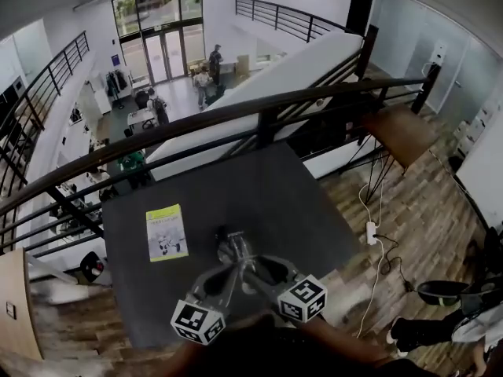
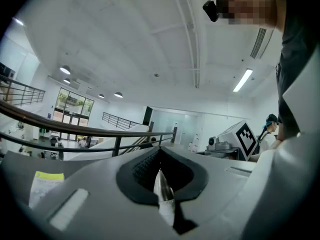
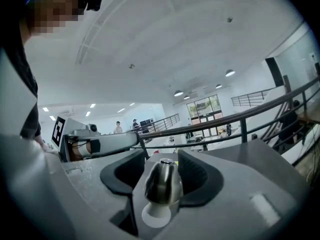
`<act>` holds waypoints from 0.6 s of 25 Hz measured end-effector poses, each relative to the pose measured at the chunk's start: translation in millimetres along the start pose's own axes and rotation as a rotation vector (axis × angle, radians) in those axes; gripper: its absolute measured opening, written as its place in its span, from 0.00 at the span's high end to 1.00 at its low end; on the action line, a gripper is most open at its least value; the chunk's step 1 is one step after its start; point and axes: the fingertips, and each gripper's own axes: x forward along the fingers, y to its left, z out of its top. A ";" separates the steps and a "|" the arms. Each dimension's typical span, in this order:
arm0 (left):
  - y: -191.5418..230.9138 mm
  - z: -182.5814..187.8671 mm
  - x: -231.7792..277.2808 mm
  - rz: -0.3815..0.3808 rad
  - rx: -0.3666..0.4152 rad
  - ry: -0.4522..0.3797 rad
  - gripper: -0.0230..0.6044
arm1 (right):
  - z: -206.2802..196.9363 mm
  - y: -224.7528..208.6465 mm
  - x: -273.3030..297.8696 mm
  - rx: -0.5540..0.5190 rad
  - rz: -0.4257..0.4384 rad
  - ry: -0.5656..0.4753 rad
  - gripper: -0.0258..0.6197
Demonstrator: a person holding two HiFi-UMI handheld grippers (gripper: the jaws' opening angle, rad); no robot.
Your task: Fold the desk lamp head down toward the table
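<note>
In the head view a small silver desk lamp (image 1: 234, 250) stands on the dark table (image 1: 236, 187), near its front edge, with both grippers converging on it. My left gripper (image 1: 226, 264) comes in from the left; in its own view the left gripper (image 2: 160, 156) is shut on a thin silver part of the lamp (image 2: 163, 191), seen edge on. My right gripper (image 1: 253, 264) comes in from the right. In its own view the right gripper (image 3: 162, 156) stands open, with the bell-shaped lamp head (image 3: 162, 184) between the jaws and a gap on each side.
A yellow-green booklet (image 1: 167, 232) lies on the table's left part. A dark railing (image 1: 259, 116) runs behind the table above a drop to the lower floor. A power strip with cables (image 1: 371, 232) lies on the wooden floor at the right.
</note>
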 end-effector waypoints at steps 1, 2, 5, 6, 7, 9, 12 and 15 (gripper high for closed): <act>2.5 -1.0 -0.2 0.022 -0.003 -0.003 0.96 | -2.3 0.5 3.7 -0.002 0.025 0.016 0.65; 4.8 -2.5 -0.4 0.043 -0.006 -0.005 0.96 | -5.0 1.1 7.2 -0.003 0.049 0.030 0.64; 9.2 -6.7 -1.0 0.097 -0.016 -0.007 0.96 | -11.5 1.2 14.4 -0.008 0.105 0.060 0.61; 9.7 -8.1 -1.4 0.112 -0.020 -0.006 0.96 | -13.1 0.6 15.6 -0.009 0.118 0.068 0.61; 10.1 -9.7 -1.9 0.126 -0.024 -0.004 0.96 | -14.6 0.0 16.4 -0.008 0.129 0.077 0.61; 10.6 -11.6 -3.1 0.146 -0.030 0.001 0.96 | -17.6 -1.0 17.6 -0.005 0.144 0.095 0.61; 11.8 -11.8 -4.6 0.166 -0.033 0.002 0.96 | -19.1 -2.0 18.3 0.005 0.163 0.099 0.61; 13.6 -14.1 -8.3 0.177 -0.034 0.004 0.96 | -19.4 -2.5 17.9 0.006 0.172 0.092 0.61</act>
